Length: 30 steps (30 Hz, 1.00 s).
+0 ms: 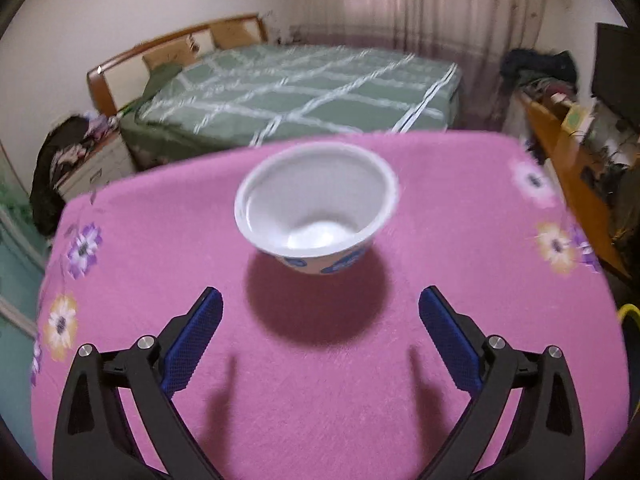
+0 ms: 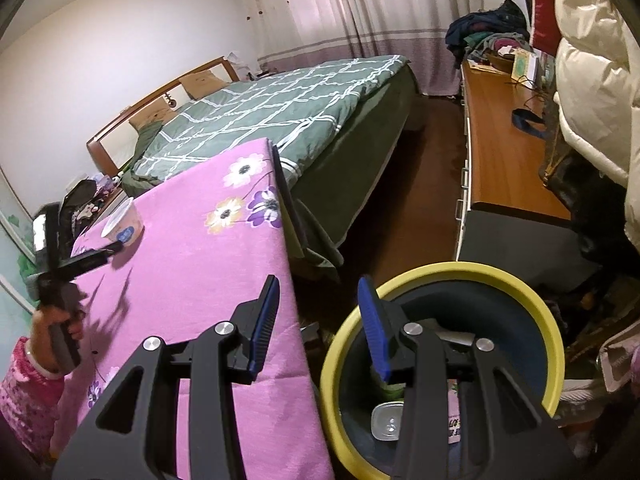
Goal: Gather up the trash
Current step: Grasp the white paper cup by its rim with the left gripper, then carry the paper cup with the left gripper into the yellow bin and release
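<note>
Left tool: in the left wrist view we see our left tool (image 1: 320, 312) spread wide with nothing between its blue pads; in the right wrist view it sits at the far left edge, gripped by a hand (image 2: 60, 320) in a pink patterned sleeve.
Cup: the white disposable cup (image 1: 316, 208), blue print on its side, stands upright and empty just above centre of the left wrist view, ahead of the open tool and apart from it.
Bench: the pink flowered bench (image 1: 160, 248) carries only that cup, as far as we can see.
Right tool: our right tool (image 2: 316, 320) is partly open and holds nothing, at lower centre of its view, over the gap between bench and bin.
Bin: the yellow-rimmed bin (image 2: 332, 364), lower right, already has a clear plastic lid and other scraps inside.
Progress: we judge some trash binned; the cup is left to grasp and drop in.
</note>
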Motion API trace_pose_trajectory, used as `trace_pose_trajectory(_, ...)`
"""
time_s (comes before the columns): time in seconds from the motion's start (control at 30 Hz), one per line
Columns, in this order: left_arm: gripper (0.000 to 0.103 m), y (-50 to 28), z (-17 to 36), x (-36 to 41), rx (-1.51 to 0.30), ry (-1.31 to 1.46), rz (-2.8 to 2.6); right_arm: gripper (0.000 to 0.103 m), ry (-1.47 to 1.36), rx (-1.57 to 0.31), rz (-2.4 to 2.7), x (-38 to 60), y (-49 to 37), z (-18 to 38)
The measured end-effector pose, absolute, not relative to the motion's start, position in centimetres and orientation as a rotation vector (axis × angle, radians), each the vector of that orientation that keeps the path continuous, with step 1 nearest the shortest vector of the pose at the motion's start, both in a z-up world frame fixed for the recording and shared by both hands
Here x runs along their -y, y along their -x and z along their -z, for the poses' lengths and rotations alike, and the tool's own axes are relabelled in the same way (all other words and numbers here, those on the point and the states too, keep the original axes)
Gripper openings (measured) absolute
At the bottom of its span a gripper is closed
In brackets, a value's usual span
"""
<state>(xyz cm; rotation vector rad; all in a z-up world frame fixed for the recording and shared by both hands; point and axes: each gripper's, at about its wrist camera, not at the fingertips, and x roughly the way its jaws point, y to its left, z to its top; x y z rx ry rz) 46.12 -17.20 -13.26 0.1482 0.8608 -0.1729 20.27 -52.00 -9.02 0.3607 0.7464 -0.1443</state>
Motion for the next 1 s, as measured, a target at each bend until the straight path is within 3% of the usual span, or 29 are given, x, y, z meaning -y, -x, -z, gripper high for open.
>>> trace_pose_trajectory(0.47,0.097,-53.3,13.8,17.4,-0.827,-0.037,-0.042,0.04,-0.367,-0.766,0.131,52.4,-20.8,9.9)
trace_pose_trajectory(0.5,0.096,-53.6,13.8,17.4,-0.827,-0.034,-0.038,0.04,-0.367,-0.768,0.13,52.4,-20.8,10.0)
trace_pose_trajectory(0.53,0.087,-53.7,13.7,17.7,-0.827,-0.034,-0.031,0.04,-0.367,-0.77,0.129,52.5,-20.8,10.1)
trace_pose_trajectory(0.6,0.084,-54.0,13.8,17.7,-0.83,-0.044,-0.02,0.04,-0.372,-0.769,0.127,52.7,-20.6,10.1)
trace_pose_trajectory(1.0,0.082,-44.0,11.1,22.6,-0.76,-0.136,0.185,0.04,-0.378,-0.723,0.155,53.7,-16.6,8.9)
